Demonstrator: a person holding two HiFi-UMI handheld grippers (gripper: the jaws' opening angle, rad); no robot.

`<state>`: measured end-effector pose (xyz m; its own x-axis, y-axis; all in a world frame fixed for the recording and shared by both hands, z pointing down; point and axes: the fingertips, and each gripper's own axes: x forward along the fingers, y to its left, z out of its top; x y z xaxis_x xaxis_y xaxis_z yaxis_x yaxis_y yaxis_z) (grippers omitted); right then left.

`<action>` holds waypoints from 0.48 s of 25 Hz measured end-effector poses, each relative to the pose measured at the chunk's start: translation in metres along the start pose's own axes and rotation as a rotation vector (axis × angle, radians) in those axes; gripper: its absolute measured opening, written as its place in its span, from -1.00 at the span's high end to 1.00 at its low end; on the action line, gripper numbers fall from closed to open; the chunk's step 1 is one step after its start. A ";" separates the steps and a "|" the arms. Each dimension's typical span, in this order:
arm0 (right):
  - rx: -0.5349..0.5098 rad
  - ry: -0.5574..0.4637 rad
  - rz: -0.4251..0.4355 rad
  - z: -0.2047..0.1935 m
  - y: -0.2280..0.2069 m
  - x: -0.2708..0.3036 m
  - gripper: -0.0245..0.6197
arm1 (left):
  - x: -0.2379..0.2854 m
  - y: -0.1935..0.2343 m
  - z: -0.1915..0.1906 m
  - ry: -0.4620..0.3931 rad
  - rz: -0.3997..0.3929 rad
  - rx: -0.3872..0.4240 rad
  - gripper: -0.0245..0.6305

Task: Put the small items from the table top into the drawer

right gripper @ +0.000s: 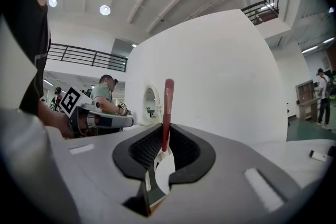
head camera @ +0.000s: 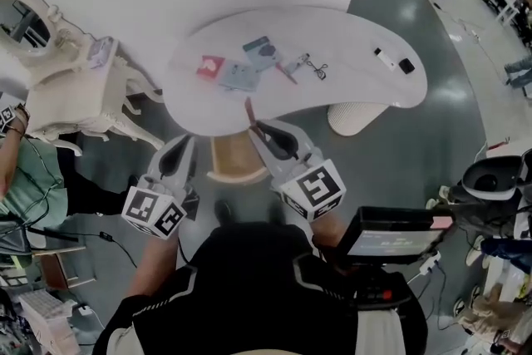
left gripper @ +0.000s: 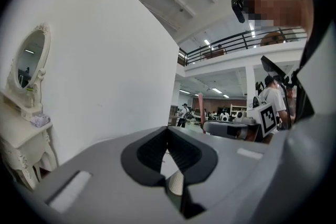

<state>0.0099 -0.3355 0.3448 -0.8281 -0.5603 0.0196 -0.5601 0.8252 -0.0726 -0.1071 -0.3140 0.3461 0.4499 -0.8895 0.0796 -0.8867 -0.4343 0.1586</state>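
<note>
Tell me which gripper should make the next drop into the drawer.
Right. The right gripper is already shut on a thin red stick and sits close to the open drawer. The left gripper is shut and empty, so it has nothing to deliver.

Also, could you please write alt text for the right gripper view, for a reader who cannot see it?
The right claw is shut on a slim red stick that stands upright in its jaws. Behind it is a white wall; toward the picture's left, a hand holds the left claw.

The table top (head camera: 349, 83) looks smooth, matt white; the stick (right gripper: 167, 113) smooth, glossy red.
</note>
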 end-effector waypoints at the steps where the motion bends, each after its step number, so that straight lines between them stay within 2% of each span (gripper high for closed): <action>1: 0.003 -0.001 -0.007 0.001 0.001 0.005 0.79 | 0.000 0.005 0.001 -0.001 -0.011 -0.001 0.93; 7: 0.004 -0.002 -0.047 0.008 0.013 0.032 0.79 | 0.000 0.029 0.017 -0.052 -0.115 0.015 0.93; 12: -0.007 -0.008 -0.095 0.011 0.024 0.054 0.79 | -0.003 0.055 0.026 -0.071 -0.150 0.018 0.93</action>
<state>-0.0473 -0.3468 0.3327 -0.7709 -0.6367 0.0182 -0.6364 0.7687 -0.0639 -0.1597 -0.3387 0.3293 0.5695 -0.8219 -0.0134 -0.8120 -0.5651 0.1462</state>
